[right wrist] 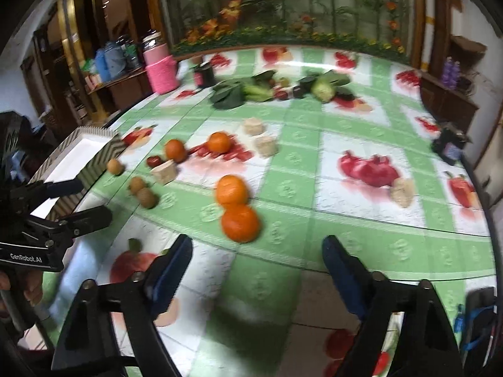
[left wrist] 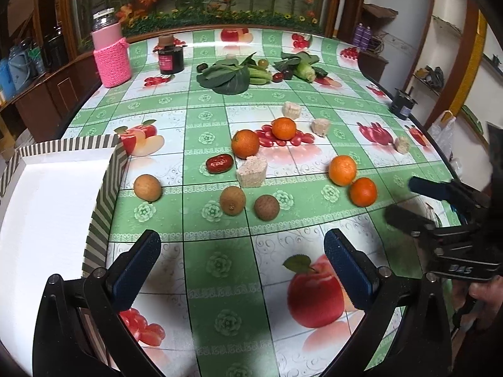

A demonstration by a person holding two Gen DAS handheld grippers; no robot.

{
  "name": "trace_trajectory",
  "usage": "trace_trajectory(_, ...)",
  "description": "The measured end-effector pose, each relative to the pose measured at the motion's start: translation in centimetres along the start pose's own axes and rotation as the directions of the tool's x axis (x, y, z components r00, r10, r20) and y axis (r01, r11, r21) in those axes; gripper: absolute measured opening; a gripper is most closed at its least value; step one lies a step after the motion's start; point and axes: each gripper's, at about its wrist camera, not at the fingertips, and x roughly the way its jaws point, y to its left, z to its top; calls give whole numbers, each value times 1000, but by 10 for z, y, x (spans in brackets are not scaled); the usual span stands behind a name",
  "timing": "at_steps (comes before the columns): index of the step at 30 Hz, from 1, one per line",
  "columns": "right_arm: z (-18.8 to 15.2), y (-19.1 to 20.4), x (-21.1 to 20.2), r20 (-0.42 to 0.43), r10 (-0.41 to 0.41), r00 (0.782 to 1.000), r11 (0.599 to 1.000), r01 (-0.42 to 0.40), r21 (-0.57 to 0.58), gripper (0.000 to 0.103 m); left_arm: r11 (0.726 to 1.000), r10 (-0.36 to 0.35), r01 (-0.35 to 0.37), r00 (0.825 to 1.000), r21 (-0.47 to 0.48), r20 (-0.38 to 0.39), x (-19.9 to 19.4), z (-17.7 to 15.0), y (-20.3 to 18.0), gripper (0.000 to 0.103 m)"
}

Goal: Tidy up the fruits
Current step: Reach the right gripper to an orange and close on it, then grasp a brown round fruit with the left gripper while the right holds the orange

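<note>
Several oranges lie on the green patterned tablecloth; the nearest orange (right wrist: 240, 222) touches another orange (right wrist: 231, 189) just ahead of my open, empty right gripper (right wrist: 257, 253). Three brown longans (left wrist: 232, 200) and a red date (left wrist: 219, 163) lie ahead of my open, empty left gripper (left wrist: 242, 245). A white box with a striped rim (left wrist: 107, 169) stands at the left. The right gripper also shows in the left wrist view (left wrist: 399, 199), and the left gripper in the right wrist view (right wrist: 91, 201).
Several pale cake blocks (left wrist: 251, 172) lie among the fruit. Leafy greens (left wrist: 226, 75), a corn cob (left wrist: 303, 69), a dark jar (left wrist: 170, 58) and a pink knit-sleeved bottle (left wrist: 110, 53) stand at the far side. A small dark box (right wrist: 449, 144) sits near the right edge.
</note>
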Motion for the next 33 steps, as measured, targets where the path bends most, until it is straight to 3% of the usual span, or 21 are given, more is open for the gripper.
trace_trajectory(9, 11, 0, 25, -27, 49, 998, 999, -48, 21, 73, 1000, -28, 28, 999, -3, -15, 2, 2, 13, 103)
trace_trajectory(11, 13, 0, 34, -59, 66, 996, 998, -65, 21, 41, 998, -50, 50, 998, -25, -34, 7, 4, 19, 103)
trace_trajectory(12, 12, 0, 39, -82, 70, 994, 998, -69, 14, 35, 998, -63, 61, 997, -34, -41, 9, 4, 21, 103)
trace_trajectory(16, 8, 4, 40, -72, 53, 996, 999, -53, -5, 34, 992, -103, 98, 993, -83, -63, 16, 12, 36, 103)
trace_trajectory(20, 8, -2, 39, -57, 89, 994, 996, -87, 29, 34, 985, -128, 117, 989, -128, -80, 24, 20, 49, 103)
trace_trajectory(26, 10, -3, 40, -52, 111, 992, 994, -109, 30, 34, 987, -82, 67, 992, -145, -97, 39, 28, 63, 103)
trace_trajectory(33, 9, -6, 41, -41, 136, 990, 990, -134, 42, 34, 993, -29, 16, 993, -114, -115, 53, 37, 65, 88)
